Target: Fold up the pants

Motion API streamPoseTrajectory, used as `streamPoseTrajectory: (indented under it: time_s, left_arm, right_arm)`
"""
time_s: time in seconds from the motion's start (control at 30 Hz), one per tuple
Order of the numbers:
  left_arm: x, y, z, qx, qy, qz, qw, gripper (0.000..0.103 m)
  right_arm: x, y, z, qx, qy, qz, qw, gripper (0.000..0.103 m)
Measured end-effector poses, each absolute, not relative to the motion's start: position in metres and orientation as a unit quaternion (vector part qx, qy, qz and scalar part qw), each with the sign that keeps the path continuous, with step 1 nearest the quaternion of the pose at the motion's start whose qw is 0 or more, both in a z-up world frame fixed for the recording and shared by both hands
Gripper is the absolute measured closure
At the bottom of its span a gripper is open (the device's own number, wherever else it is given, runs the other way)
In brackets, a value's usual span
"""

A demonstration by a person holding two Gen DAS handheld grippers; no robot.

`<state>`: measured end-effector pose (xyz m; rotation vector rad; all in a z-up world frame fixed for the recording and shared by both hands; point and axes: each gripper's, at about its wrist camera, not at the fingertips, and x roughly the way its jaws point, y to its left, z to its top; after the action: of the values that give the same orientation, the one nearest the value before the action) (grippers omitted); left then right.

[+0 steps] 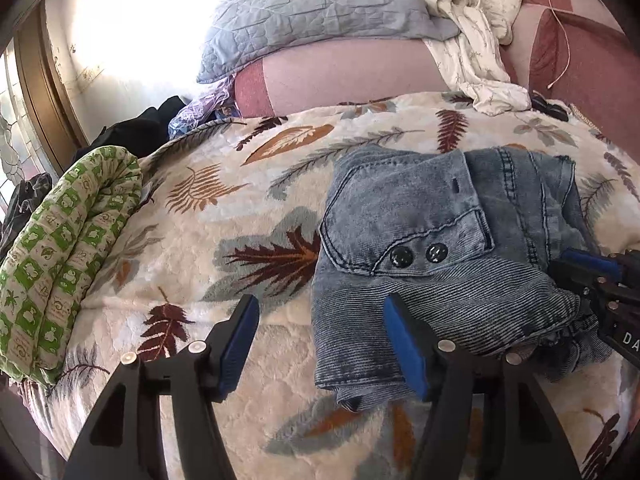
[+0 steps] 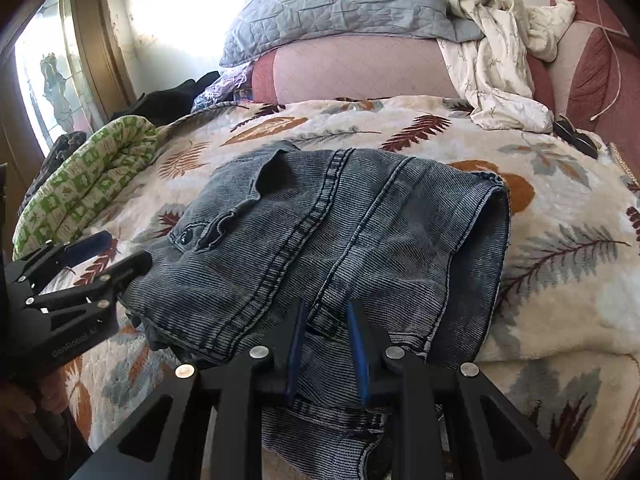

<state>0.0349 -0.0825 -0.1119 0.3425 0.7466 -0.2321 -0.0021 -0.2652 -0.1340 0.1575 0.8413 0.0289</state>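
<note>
A bed fills both views, covered by a cream fleece blanket (image 1: 240, 208) printed with rust, maroon and grey leaves. Toward 12 o'clock a pink and maroon quilt (image 1: 352, 68) lies bunched across the head of the bed, with a grey-blue quilted pillow (image 1: 316, 12) resting on top of it. At 1 o'clock a crumpled cream garment with a fine sprig print (image 1: 480, 60) spills from the quilt onto the blanket. At 9 o'clock in the left wrist view a rolled green and cream patterned cloth (image 1: 60, 256) lies along the blanket's edge, with dark clothing (image 1: 136, 128) piled just beyond it near a wooden window frame. The folded denim pants (image 2: 340, 240) lie on the blanket at the middle of the right wrist view and at 3 o'clock of centre in the left wrist view, washed blue, with a pocket and two dark snap buttons (image 1: 416, 255) facing up. The right gripper (image 2: 326, 344) sits at 6 o'clock in its own view, its blue pads drawn narrow with a fold of the pants' near edge pinched between them. The left gripper (image 1: 320, 344) stands wide, its right pad over the pants' near left corner and its left pad over bare blanket, clamping nothing. A thin cord (image 1: 560, 40) trails over the quilt at 2 o'clock.
</note>
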Motion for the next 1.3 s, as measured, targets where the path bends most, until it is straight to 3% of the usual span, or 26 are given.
streamPoseTrajectory:
  time_s: [0.37, 0.6, 0.73, 0.87, 1.0, 1.3]
  left_arm:
    - [0.041, -0.088, -0.127, 0.190, 0.377, -0.107, 0.900, 0.034]
    - [0.060, -0.065, -0.132, 0.112, 0.429, -0.089, 0.892, 0.010]
    - [0.070, -0.058, -0.120, 0.082, 0.456, -0.108, 0.880, 0.010]
    - [0.074, -0.056, -0.082, 0.086, 0.410, -0.109, 0.902, 0.011]
    - [0.100, -0.068, -0.056, 0.098, 0.399, -0.118, 0.904, 0.011]
    - [0.162, -0.130, -0.079, 0.143, 0.439, -0.121, 0.879, 0.011]
  right_arm:
    - [0.000, -0.269, -0.136, 0.096, 0.410, 0.019, 0.907, 0.078]
    - [0.001, -0.270, -0.136, 0.102, 0.414, 0.021, 0.904, 0.078]
    - [0.003, -0.276, -0.129, 0.114, 0.417, 0.032, 0.901, 0.077]
    - [0.004, -0.291, -0.116, 0.128, 0.393, 0.028, 0.910, 0.064]
    - [0.016, -0.305, -0.102, 0.140, 0.353, 0.020, 0.925, 0.063]
    - [0.049, -0.322, -0.111, 0.153, 0.366, 0.005, 0.918, 0.063]
